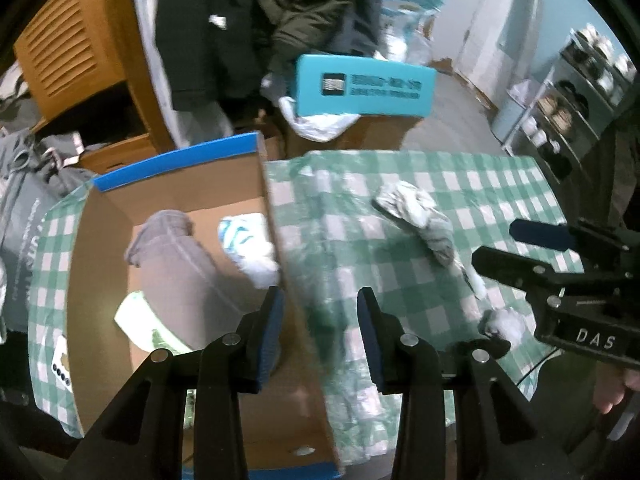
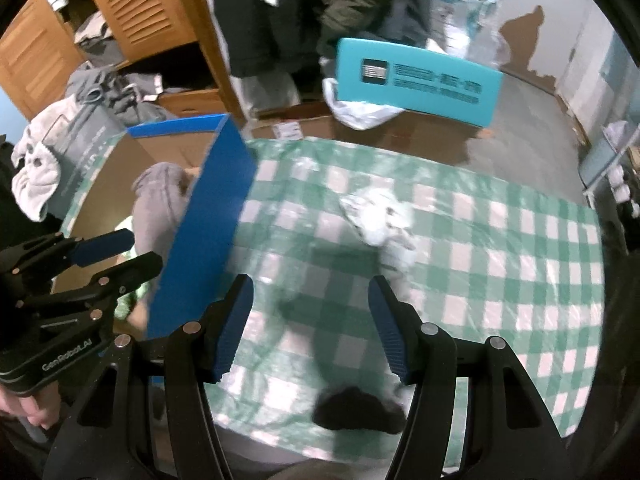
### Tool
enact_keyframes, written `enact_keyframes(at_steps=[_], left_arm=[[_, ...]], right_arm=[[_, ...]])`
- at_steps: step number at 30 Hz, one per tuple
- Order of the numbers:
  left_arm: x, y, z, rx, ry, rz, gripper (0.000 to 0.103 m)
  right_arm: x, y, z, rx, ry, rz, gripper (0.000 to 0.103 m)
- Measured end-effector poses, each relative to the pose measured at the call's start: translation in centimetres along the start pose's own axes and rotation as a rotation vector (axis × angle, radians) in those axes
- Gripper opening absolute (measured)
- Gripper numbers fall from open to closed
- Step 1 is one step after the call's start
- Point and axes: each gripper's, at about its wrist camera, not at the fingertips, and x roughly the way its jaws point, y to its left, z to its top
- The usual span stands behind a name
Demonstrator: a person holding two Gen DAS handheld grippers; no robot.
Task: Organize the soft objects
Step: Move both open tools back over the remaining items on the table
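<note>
Jaws of both grippers stand apart with nothing between them. Left gripper [image 1: 320,332] hangs over the right wall of the box [image 1: 280,216], a brown cardboard carton with blue outer faces, open on top. Inside lie a long grey knit garment [image 1: 176,256], its long axis running from the far side toward the camera, a white and blue cloth [image 1: 248,244] and a pale green item [image 1: 140,320]. Right gripper [image 2: 310,328] hovers above the surface [image 2: 500,264], covered by a glossy green and white checked cloth. On it, right of the box, sits a crumpled grey-white rag [image 1: 420,216], elongated and slanting away to the left. Nearer the edge lie a small white tuft [image 1: 506,322] and a dark soft lump [image 2: 356,408].
</note>
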Motion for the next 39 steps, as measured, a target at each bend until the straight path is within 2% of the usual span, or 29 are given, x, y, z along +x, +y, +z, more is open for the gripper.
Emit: enact_keyframes(at_steps=[13, 20, 30, 39], left_arm=[[2.3, -6.9, -0.7, 0.13, 0.07, -0.035, 0.038], [4.3, -9.0, -1.2, 0.155, 0.119, -0.047, 0.038], [6.4, -11.5, -2.7, 0.198, 0.178, -0.066, 0.038], [7.6, -12.8, -3.9, 0.243, 0.204, -0.066, 0.039]], right_arm=[[-0.5, -6.9, -3.2, 0.121, 0.025, -0.058, 0.064], [0.5, -9.7, -5.4, 0.167, 0.066, -0.075, 0.064], [3.9, -11.5, -8.6, 0.195, 0.18, -0.067, 0.064], [5.1, -12.4, -10.3, 0.223, 0.23, -0.052, 0.064]])
